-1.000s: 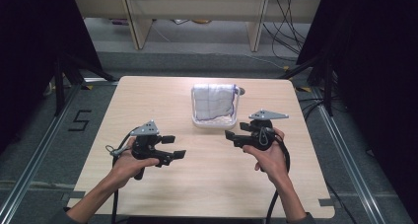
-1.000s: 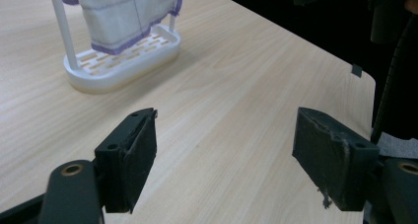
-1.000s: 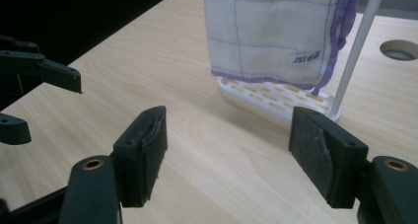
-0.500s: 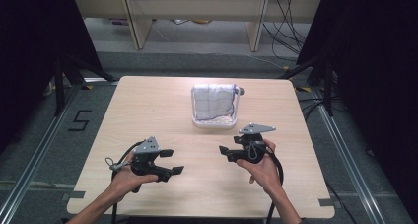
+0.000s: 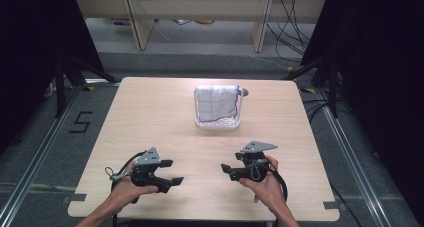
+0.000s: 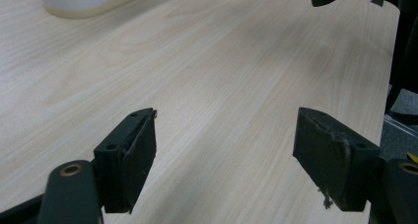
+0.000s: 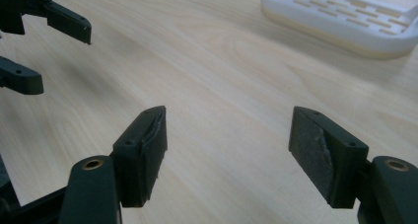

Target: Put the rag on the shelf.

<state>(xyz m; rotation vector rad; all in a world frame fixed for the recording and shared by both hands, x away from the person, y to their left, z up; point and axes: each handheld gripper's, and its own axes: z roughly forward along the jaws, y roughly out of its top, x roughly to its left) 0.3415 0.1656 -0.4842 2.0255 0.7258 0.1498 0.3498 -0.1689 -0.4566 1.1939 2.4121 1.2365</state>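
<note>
Pale wood-grain worktop [image 5: 150, 117] on a grey floor carries the whole scene: the left gripper [image 5: 172, 172] and right gripper [image 5: 226, 171] are held low over its near edge, jaws facing each other, each spread wide with nothing between the pads. Well beyond them, toward the far middle, stands a white slatted plastic rack [image 5: 239, 123] whose rail bears a folded white cloth with a blue grid [image 5: 215, 102]. Judged as a rest or start pose, the next move calls for reaching forward to the cloth.
</note>
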